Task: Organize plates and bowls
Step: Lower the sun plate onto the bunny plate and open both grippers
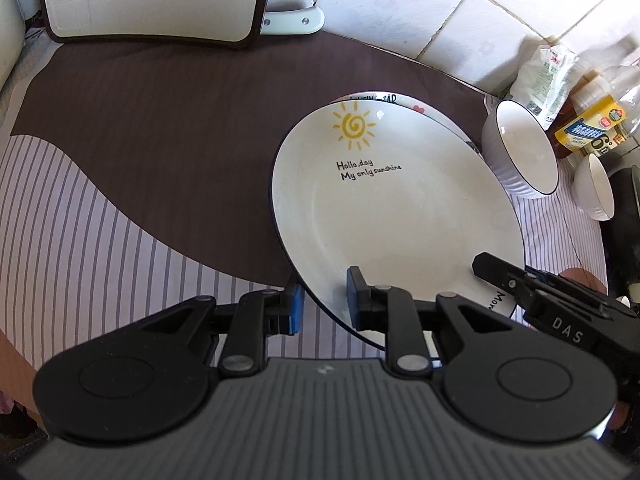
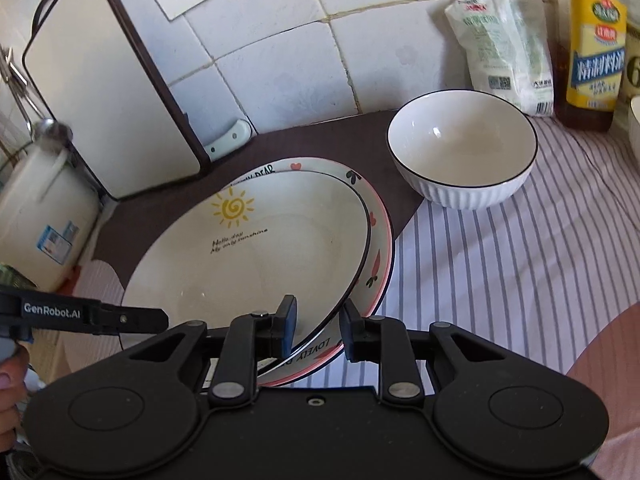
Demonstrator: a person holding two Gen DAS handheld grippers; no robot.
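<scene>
The sun plate [image 1: 400,208] is pinched at its near rim by the left gripper [image 1: 323,306] and right gripper [image 2: 316,330], above the heart plate [image 2: 378,264] on the striped cloth [image 2: 500,272], beside a bowl [image 2: 462,148].

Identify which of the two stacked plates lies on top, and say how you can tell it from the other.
The sun plate, with a dark rim and yellow sun, lies tilted on top; the pink-rimmed plate with hearts lies beneath.

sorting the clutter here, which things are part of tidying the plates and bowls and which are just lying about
Job: sun plate, heart-rim plate beneath it, ribbed bowl, second bowl.
Lying about: cutting board, oil bottle, white packet, knife handle.
</scene>
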